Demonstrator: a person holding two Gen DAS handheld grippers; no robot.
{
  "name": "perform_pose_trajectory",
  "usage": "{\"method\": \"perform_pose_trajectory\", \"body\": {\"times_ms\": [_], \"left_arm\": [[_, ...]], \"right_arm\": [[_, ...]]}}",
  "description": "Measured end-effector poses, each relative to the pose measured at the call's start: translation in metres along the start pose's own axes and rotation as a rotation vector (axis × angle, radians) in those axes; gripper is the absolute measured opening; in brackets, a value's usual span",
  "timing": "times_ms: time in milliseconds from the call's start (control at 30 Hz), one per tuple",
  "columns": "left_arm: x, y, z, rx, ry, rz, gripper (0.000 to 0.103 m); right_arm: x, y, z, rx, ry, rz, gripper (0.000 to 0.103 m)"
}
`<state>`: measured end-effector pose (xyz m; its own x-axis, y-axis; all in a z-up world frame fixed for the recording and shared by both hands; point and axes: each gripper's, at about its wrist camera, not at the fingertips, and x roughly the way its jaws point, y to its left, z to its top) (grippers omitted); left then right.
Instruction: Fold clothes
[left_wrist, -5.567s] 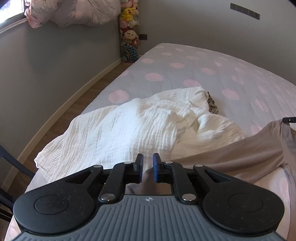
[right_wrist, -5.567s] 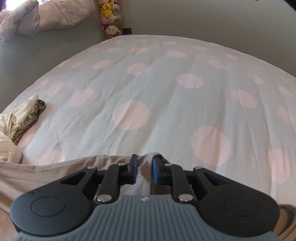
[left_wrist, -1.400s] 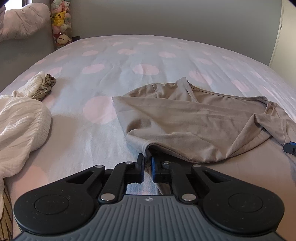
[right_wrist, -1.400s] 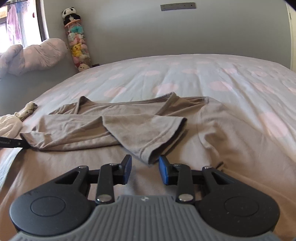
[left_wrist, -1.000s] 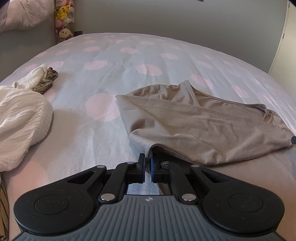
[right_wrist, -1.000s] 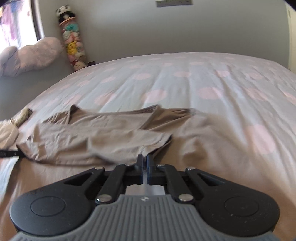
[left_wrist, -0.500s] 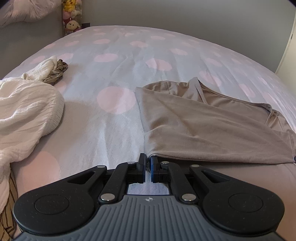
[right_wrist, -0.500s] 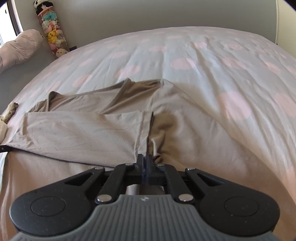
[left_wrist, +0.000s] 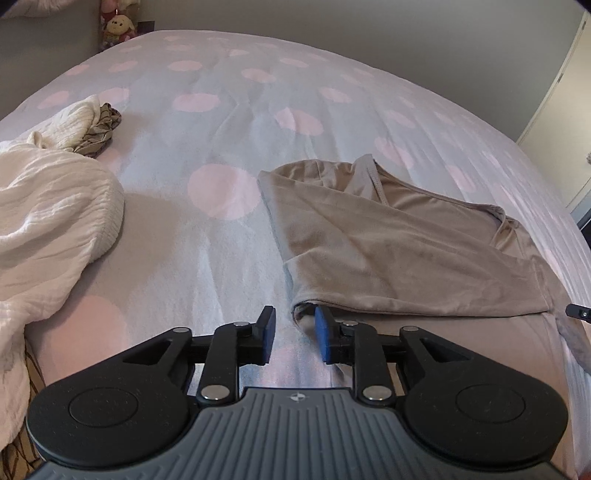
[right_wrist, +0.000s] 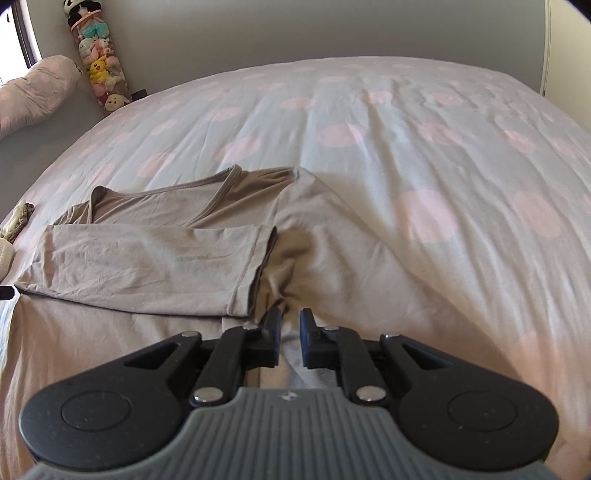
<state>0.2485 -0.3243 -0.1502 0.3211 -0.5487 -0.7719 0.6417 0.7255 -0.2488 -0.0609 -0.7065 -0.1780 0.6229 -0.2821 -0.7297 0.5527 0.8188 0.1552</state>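
Note:
A beige long-sleeved top (left_wrist: 388, 251) lies on the bed, with one sleeve folded across its body (right_wrist: 147, 266). My left gripper (left_wrist: 293, 334) is open and empty, its jaws just short of the fold's near left corner. My right gripper (right_wrist: 290, 334) is open and empty, just behind the sleeve's cuff end (right_wrist: 255, 273). The tip of the other gripper shows at each view's edge (left_wrist: 580, 313).
The bed (right_wrist: 406, 140) has a grey cover with pink dots. A heap of white crinkled clothes (left_wrist: 48, 206) and a striped garment (left_wrist: 98, 133) lie to the left. Stuffed toys (right_wrist: 99, 70) stand by the far wall.
Both grippers have opened and let go of the folded sleeve, which now lies flat across the top. Both have drawn back a little.

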Motion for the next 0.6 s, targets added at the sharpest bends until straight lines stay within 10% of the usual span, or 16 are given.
{"method": "perform_pose_trajectory", "body": {"times_ms": [67,600], "left_arm": [[-0.004,0.004,0.006,-0.020,-0.010,-0.013,0.050],[0.092,0.017,0.087,-0.019,-0.071,0.046,0.050]], "right_arm": [[-0.001,-0.001,0.007,-0.016,-0.004,-0.002,0.030],[0.095,-0.027,0.113,-0.025,-0.009,0.011,0.055]]}}
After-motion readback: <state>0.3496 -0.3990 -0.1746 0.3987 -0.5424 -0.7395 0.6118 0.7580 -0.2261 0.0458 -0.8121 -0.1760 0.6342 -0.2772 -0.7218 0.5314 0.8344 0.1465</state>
